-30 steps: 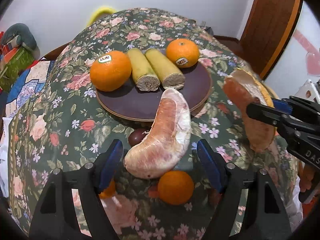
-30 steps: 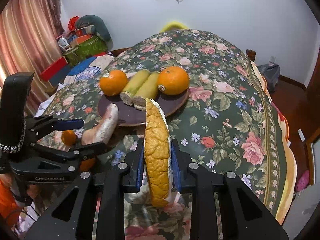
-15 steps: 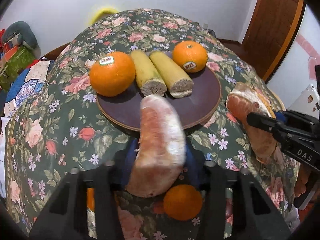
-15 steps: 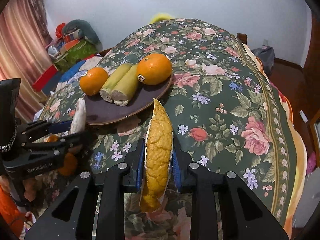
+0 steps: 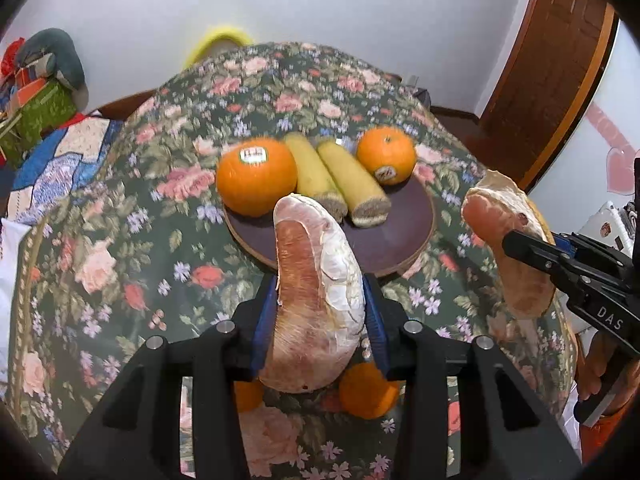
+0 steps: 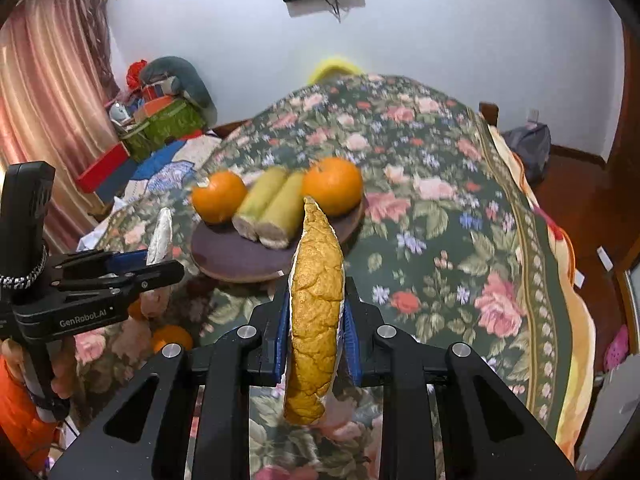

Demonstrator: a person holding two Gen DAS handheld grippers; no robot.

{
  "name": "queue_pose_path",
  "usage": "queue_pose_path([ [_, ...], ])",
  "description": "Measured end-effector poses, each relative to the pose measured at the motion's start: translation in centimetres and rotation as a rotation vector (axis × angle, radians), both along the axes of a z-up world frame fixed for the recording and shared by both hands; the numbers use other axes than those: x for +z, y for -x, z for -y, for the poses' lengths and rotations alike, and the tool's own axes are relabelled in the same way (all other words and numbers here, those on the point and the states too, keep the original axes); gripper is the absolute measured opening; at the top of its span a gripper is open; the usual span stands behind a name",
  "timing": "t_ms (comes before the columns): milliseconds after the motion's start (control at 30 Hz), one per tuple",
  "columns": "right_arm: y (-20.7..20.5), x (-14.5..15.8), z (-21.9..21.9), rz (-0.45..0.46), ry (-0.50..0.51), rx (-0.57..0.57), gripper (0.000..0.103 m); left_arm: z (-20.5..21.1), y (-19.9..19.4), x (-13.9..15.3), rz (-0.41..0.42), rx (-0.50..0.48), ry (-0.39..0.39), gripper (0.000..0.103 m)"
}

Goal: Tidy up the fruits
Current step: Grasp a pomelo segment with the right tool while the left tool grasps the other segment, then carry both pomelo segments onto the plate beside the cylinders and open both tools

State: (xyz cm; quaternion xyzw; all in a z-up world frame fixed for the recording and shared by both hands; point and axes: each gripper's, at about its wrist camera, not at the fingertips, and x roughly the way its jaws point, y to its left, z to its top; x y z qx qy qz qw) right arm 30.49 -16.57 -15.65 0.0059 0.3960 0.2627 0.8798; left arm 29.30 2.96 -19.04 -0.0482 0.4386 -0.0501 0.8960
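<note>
Both grippers pinch pomelo pieces above a floral cloth, just short of the plate.

Left gripper [image 5: 320,320]: blue pads clamped on a peeled wedge [image 5: 316,300], pink flesh with flaky white pith, curved crescent shape, tip standing up in front of the plate [image 5: 408,236]. Right gripper [image 6: 314,320]: jaws pressed tight on a slice [image 6: 316,320] with bumpy yellow rind facing the camera, thin and upright, right of the plate's near edge. Plate is round, dark brown, smooth; on it two glossy stickered oranges [image 5: 256,180] flanking two cut yellow-green stalks [image 5: 352,184] with pale fibrous ends. Two small oranges [image 5: 370,394] lie on the cloth [image 5: 100,240] nearer than the plate, under the left gripper.
</note>
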Motion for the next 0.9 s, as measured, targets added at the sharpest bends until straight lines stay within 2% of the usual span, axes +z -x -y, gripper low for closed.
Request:
queue_pose_path([
  [167, -0.7, 1.3, -0.7, 0.034, -0.014, 0.001, 0.021, -0.2, -0.3, 1.9, 0.045, 0.001, 0.018, 0.041],
  [367, -2.2, 1.9, -1.6, 0.050, -0.029, 0.003, 0.021, -0.6, -2.0, 2.9, 0.065, 0.006, 0.030, 0.041],
  [767, -6.5, 1.3, -4.5, 0.022, -0.039, 0.042, 0.021, -1.4, -5.9, 1.3, 0.048, 0.038, 0.050, 0.041],
  [900, -7.2, 0.6, -5.9, 0.020, -0.012, 0.067, 0.021, -1.7, -6.7, 1.0, 0.045, 0.040, 0.050, 0.036],
])
